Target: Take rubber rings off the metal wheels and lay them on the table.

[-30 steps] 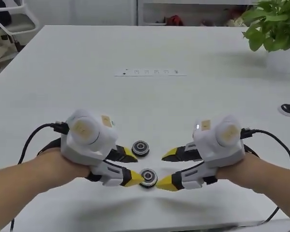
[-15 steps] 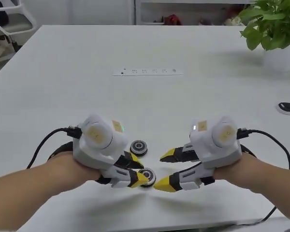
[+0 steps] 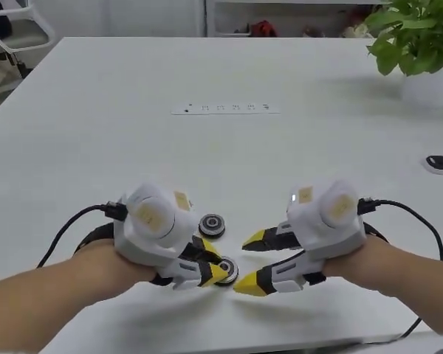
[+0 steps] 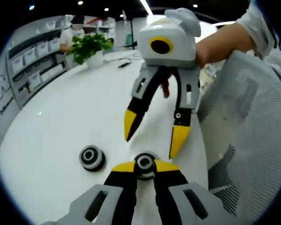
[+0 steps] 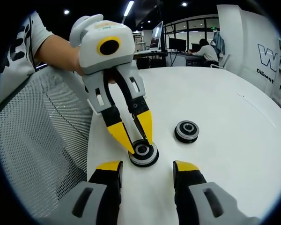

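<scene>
— Where are our two wheels?

— Both lie flat on the smooth white tabletop (image 3: 207, 162), low in the middle of the head view. The near wheel (image 3: 227, 271) is small and round. It has a shiny silver middle and a black rubber ring (image 5: 153, 158) snug around the outside. The far wheel (image 3: 212, 225) looks just the same. It lies a bit higher in the picture, near the first one but not touching it.

— What are we doing with the left gripper (image 3: 213, 262)?

— It is white plastic with black arms, and its fingers (image 4: 124, 167) have pointy yellow tips. We have squeezed them in until only a thin gap is left, and the near wheel sits in that gap. In the left gripper view a yellow tip presses on each side of the wheel.

— And the right gripper (image 3: 248, 263)?

— We hold it facing the left one, tips almost nose to nose. Its fingers are spread wide and hold nothing. In the right gripper view the near wheel lies just past the two yellow tips, in the space between them.

— What else do we see?

— A leafy green plant (image 3: 410, 33) in a white pot at the upper right of the head view. A flat white power strip (image 3: 225, 109) lies higher up in the middle. In the right gripper view, a grey mesh chair (image 5: 42, 140) fills the left.
</scene>
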Tool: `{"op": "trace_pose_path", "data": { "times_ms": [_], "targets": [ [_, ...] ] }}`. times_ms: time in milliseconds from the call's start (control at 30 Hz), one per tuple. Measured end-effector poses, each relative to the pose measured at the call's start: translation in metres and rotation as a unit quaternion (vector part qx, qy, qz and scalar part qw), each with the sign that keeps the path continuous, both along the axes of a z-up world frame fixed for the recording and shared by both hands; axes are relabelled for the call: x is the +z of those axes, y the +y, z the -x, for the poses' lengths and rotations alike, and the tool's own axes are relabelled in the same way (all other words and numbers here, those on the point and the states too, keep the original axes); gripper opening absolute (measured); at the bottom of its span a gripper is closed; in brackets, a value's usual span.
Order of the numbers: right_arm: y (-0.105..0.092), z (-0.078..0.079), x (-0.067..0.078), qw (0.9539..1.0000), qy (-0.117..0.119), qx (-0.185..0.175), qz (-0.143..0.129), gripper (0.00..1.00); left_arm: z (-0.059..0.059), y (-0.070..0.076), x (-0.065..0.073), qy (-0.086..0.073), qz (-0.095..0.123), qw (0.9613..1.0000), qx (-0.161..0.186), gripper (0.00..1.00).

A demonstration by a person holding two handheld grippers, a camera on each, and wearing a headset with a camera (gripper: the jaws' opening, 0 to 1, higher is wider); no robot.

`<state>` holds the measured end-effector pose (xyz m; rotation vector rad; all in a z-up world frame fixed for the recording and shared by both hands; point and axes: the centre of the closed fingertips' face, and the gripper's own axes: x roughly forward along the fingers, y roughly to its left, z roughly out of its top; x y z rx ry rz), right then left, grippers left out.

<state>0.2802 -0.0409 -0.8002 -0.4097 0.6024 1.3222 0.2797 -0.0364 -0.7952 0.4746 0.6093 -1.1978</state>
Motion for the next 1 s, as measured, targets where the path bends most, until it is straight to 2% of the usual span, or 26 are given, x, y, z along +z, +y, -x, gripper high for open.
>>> {"op": "trace_pose_path", "data": {
  "times_ms": [133, 467, 767, 1000],
  "targets": [
    [0.003, -0.001, -0.002, 1.0000, -0.003, 0.000, 0.001, 0.38, 0.001, 0.000, 0.001, -0.002, 0.004, 1.0000, 0.002, 0.14],
    [0.011, 0.006, -0.004, 0.9995, 0.028, -0.004, -0.016, 0.34, 0.001, 0.000, 0.001, -0.006, 0.006, 1.0000, 0.002, 0.14],
    [0.014, 0.005, -0.006, 0.9990, 0.037, -0.014, -0.021, 0.29, 0.002, -0.001, 0.001, -0.007, 0.008, 0.9999, 0.002, 0.14],
    [0.012, 0.003, -0.009, 0.9992, 0.032, -0.017, -0.014, 0.25, 0.002, -0.001, 0.001, -0.007, 0.008, 0.9999, 0.003, 0.14]
  ]
}}
